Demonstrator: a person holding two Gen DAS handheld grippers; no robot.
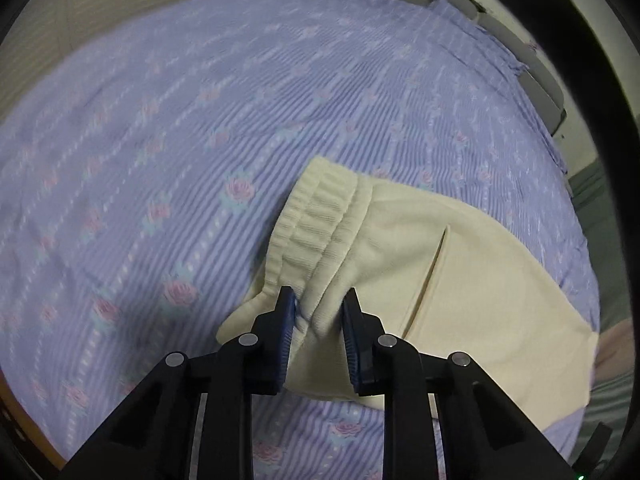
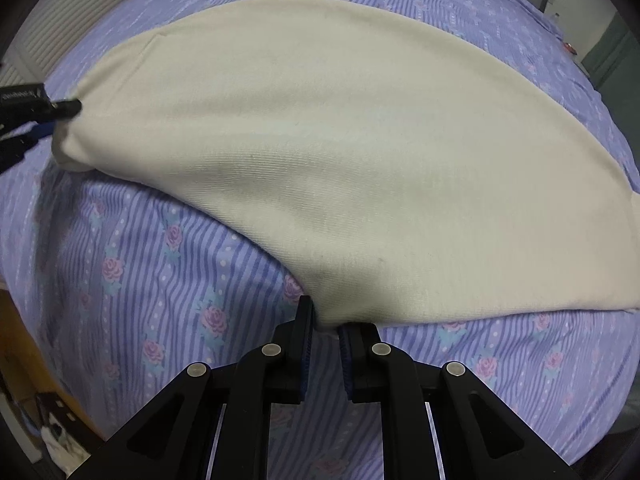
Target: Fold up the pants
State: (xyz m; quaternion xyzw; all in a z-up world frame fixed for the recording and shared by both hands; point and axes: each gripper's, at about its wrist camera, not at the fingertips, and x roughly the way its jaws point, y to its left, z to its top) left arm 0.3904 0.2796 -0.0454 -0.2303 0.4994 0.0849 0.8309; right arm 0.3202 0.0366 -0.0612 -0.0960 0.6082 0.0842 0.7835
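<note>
Cream pants (image 1: 460, 264) lie on a purple floral bedsheet (image 1: 180, 140). Their ribbed waistband (image 1: 316, 216) points up-left in the left wrist view. My left gripper (image 1: 318, 304) is shut on the bunched waistband fabric. In the right wrist view the pants (image 2: 340, 140) spread wide across the bed. My right gripper (image 2: 325, 318) is shut on their near edge, fabric pinched between the blue pads. The left gripper (image 2: 60, 114) shows at the far left of that view, holding the other end.
The bedsheet (image 2: 160, 280) covers the whole bed. A grey headboard (image 1: 532, 80) runs along the far right. A slatted wall (image 2: 80, 12) stands behind the bed. A wooden bed edge (image 2: 24, 340) and floor clutter sit at lower left.
</note>
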